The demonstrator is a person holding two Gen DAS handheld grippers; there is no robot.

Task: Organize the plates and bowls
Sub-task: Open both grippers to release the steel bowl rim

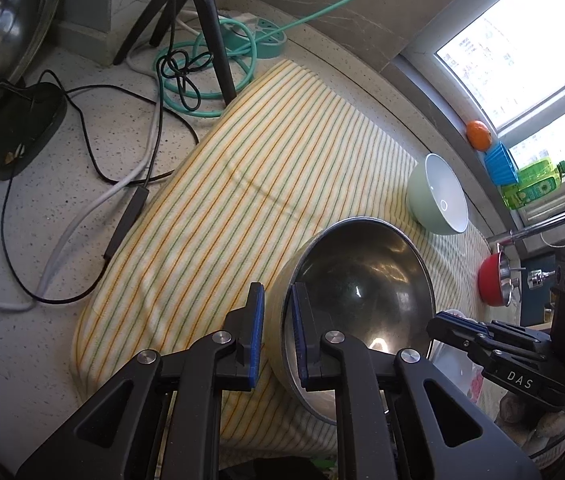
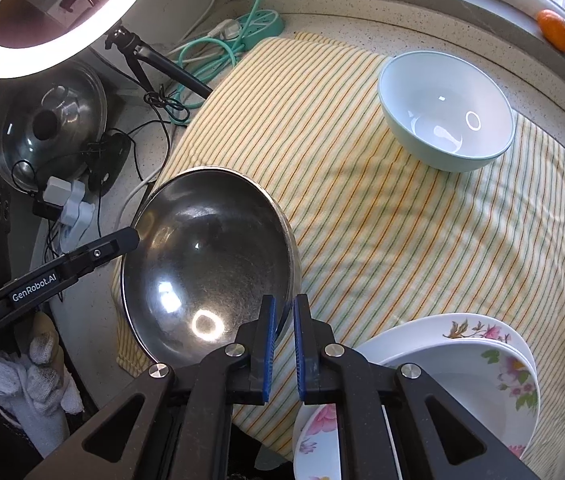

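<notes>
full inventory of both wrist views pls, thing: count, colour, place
steel bowl: 1, silver, near-left on the cloth, both grippers clamped on its rim
striped cloth: 1, yellow-green, on the counter
green bowl: 1, pale green, far right on the cloth
floral dishes: stacked, white, near right
red bowl: 1, right edge
orange: 1, windowsill
ring light: 1, lit, far left
pot lid: 1, steel, left
power strip: 1, teal, far counter
left gripper: shut on the rim
right gripper: shut on the rim
gloved hand: white, low left

Both grippers point steeply downward. The left gripper [image 1: 277, 334] pinches a rim between nearly closed blue-padded jaws; the right gripper [image 2: 283, 350] does likewise, opposite.
</notes>
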